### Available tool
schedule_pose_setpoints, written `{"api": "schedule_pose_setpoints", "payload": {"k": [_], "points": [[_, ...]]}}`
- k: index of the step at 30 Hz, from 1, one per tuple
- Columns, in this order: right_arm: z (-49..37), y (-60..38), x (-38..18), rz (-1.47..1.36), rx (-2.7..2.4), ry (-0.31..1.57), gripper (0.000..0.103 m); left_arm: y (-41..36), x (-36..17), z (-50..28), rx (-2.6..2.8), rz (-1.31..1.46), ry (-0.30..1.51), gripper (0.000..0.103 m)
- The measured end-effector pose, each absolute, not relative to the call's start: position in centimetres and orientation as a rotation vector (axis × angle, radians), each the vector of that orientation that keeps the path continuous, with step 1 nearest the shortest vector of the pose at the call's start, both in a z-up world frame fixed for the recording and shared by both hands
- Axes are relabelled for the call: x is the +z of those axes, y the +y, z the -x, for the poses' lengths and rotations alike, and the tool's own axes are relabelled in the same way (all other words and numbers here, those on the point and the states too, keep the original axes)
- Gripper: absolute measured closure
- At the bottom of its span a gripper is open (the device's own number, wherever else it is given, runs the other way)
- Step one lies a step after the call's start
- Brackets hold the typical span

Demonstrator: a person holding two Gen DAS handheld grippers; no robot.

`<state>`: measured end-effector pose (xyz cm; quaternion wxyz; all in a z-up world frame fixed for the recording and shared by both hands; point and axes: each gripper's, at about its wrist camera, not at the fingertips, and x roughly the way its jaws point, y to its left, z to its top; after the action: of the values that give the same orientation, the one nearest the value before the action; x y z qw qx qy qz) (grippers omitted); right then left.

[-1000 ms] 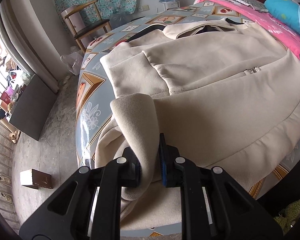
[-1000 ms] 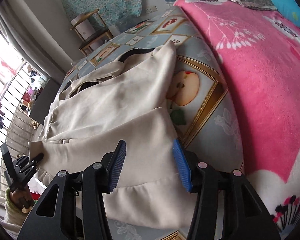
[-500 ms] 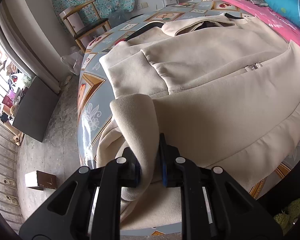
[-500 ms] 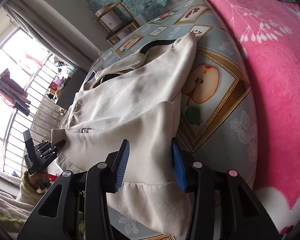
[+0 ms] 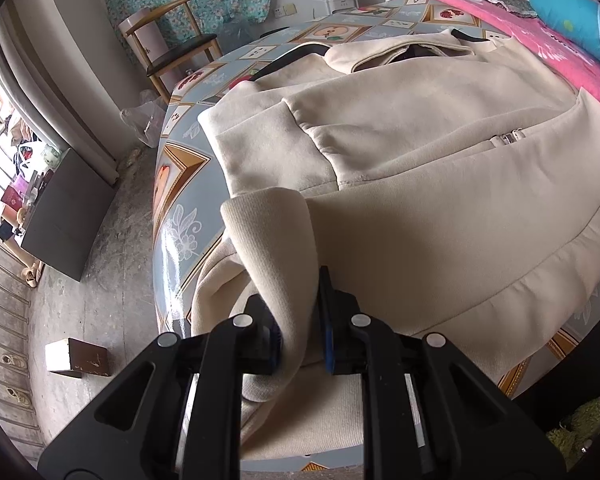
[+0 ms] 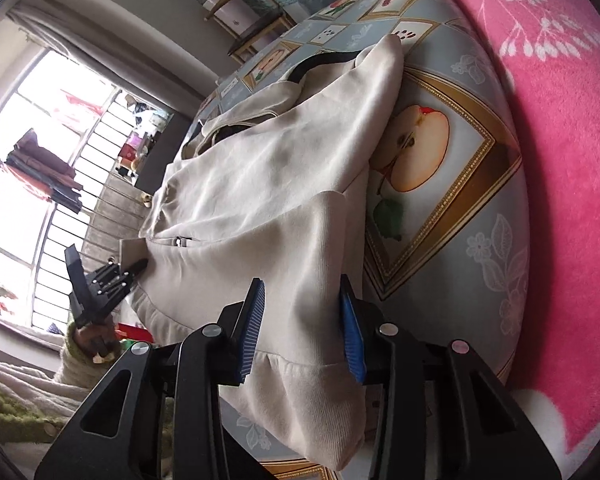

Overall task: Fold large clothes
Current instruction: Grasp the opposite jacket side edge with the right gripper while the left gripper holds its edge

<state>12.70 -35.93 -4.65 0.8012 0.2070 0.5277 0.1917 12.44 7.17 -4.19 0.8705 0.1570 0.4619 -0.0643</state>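
Under my jaws is the bed, covered by a glossy blue-grey sheet (image 5: 172,216) printed with framed fruit pictures. The cream jacket (image 5: 440,184) lies spread flat on it. Along the right, a pink floral blanket (image 6: 560,140) lies over the sheet.

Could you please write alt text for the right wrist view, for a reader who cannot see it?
The right gripper is closing around the hem corner of a cream jacket spread on a fruit-patterned tablecloth. A pink blanket lies right; the left gripper shows far left.
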Motion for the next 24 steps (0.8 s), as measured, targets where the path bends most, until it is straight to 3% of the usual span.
{"api": "schedule_pose_setpoints", "payload": {"k": [6, 8, 15, 24], "points": [[-13.9, -33.6, -4.8, -0.288, 0.293, 1.165, 0.077, 7.3, -4.1, -12.6, -0.133, -0.311, 0.977, 0.088], [-12.9, -32.4, -3.4, -0.168, 0.241, 1.133, 0.085, 7.2, -4.0, -12.6, -0.131, -0.308, 0.979, 0.088], [-9.2, -26.9, 0.0, 0.161, 0.251, 1.016, 0.086, 7.3, -4.1, -12.7, -0.133, -0.301, 0.971, 0.088], [-13.5, -30.6, -3.1, -0.049, 0.164, 1.134, 0.086, 7.7, -4.0, -12.6, -0.148, -0.279, 0.967, 0.088]]}}
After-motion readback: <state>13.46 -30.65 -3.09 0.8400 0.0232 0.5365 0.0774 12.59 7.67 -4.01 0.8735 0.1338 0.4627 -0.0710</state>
